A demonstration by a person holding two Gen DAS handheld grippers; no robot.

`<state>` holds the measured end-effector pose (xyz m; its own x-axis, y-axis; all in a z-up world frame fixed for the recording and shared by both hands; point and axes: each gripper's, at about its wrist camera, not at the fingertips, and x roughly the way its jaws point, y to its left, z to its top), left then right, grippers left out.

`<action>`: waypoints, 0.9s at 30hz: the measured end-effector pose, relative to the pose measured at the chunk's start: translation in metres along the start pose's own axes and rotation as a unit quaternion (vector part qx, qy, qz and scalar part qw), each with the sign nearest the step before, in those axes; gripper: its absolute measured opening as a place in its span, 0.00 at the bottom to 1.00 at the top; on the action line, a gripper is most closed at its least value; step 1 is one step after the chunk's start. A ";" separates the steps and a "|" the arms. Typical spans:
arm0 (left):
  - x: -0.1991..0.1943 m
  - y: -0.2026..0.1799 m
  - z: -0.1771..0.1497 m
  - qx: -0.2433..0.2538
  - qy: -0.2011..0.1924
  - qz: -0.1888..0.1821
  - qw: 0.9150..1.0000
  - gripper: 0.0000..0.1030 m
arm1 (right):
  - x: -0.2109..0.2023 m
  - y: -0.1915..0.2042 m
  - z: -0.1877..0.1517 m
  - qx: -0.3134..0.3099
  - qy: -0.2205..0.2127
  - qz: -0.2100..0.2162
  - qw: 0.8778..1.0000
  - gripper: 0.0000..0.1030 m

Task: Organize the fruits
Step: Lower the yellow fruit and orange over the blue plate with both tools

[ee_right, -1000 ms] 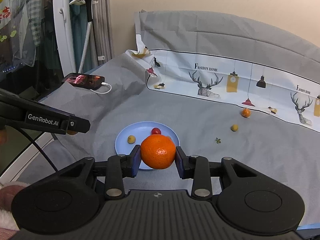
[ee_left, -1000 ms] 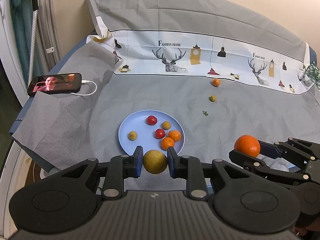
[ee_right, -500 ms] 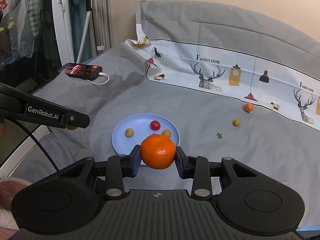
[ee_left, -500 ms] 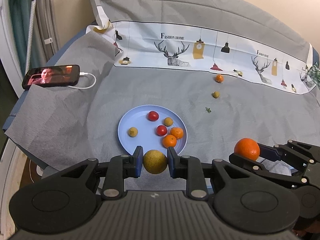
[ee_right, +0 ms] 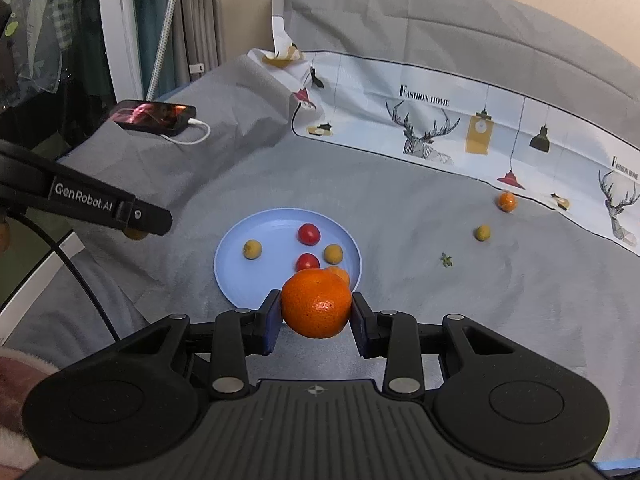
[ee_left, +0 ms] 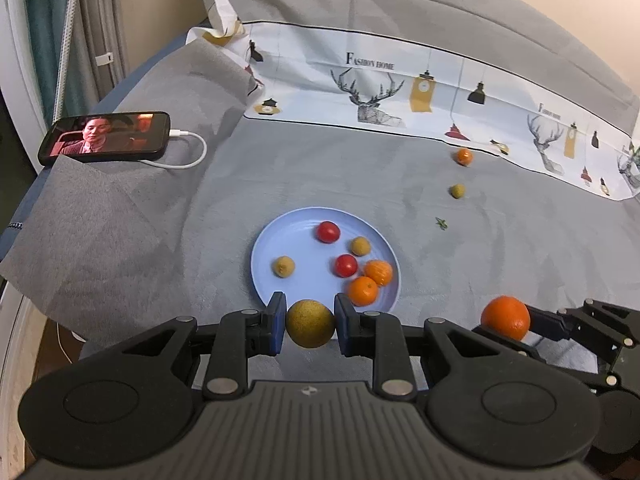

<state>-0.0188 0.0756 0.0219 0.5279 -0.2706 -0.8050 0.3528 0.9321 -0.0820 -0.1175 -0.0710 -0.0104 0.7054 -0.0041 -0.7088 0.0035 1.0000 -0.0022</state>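
My left gripper (ee_left: 310, 323) is shut on a round yellow-green fruit (ee_left: 310, 323), held just short of the near rim of a pale blue plate (ee_left: 294, 246). The plate carries two red tomatoes (ee_left: 328, 232), small yellow fruits (ee_left: 283, 267) and two small oranges (ee_left: 363, 291). My right gripper (ee_right: 316, 310) is shut on a large orange (ee_right: 316, 310), which hovers over the plate's (ee_right: 240, 276) near right edge and hides part of the small oranges there. A small orange (ee_left: 464, 156) and a yellow fruit (ee_left: 457, 191) lie loose on the grey cloth further back.
A phone (ee_left: 106, 137) with a white cable lies on folded grey cloth at the left. A printed white sheet (ee_left: 400, 92) runs along the back. A small green leaf (ee_left: 441, 223) lies right of the plate. The bed's edge drops off at the left.
Both grippers have come forward and lower toward the plate, which now looks larger and nearer. Each keeps its fruit.
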 end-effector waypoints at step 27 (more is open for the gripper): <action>0.161 0.010 0.043 0.014 0.091 0.008 0.996 0.27 | 0.153 -0.004 0.031 -0.001 0.085 0.037 0.996 0.36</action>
<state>0.1028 0.0312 -0.0830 0.3869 -0.2049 -0.8991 0.3685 0.9281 -0.0529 0.0123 -0.0753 -0.0972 0.5740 0.0699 -0.8159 -0.0457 0.9975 0.0533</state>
